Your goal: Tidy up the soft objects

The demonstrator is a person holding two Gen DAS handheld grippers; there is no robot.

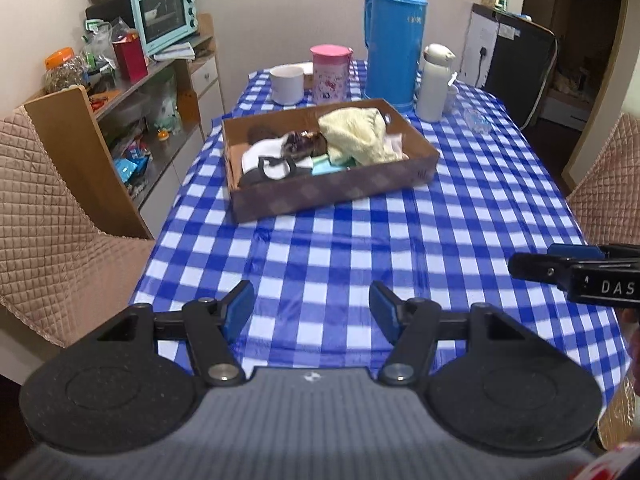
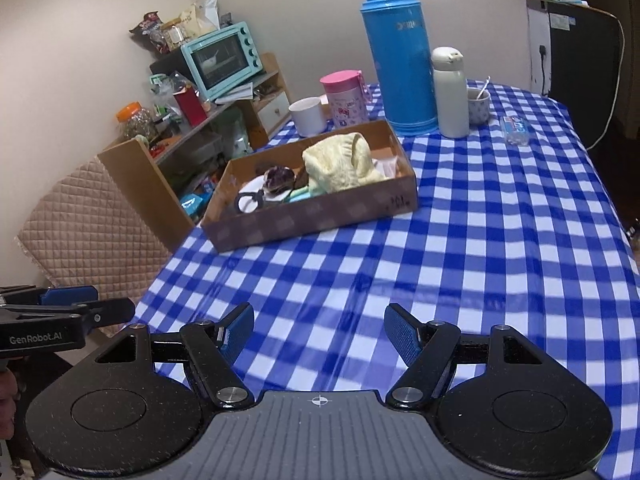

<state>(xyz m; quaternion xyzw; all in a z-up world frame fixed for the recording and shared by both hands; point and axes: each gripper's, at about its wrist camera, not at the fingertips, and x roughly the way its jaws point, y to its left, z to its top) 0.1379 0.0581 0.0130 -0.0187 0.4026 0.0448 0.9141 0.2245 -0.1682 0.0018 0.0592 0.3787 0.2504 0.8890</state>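
Cardboard tray (image 1: 336,194): on the counter (image 1: 360,264) with blue-and-white checked cloth, well ahead of both tongs.
Tray contents: pale yellow knitted cloth (image 1: 356,134) heaped at the right; white fabric (image 1: 262,152), a dark patterned soft item (image 1: 298,144) and a teal piece (image 1: 326,167) beside it.
Left tongs (image 1: 312,308): released, nothing between the blue pads, over bare cloth.
Right tongs (image 2: 319,330): released, empty, over bare cloth.
Behind tray: blue thermos (image 1: 390,36), white flask (image 1: 434,82), pink canister (image 1: 330,74), white cup (image 1: 287,84).
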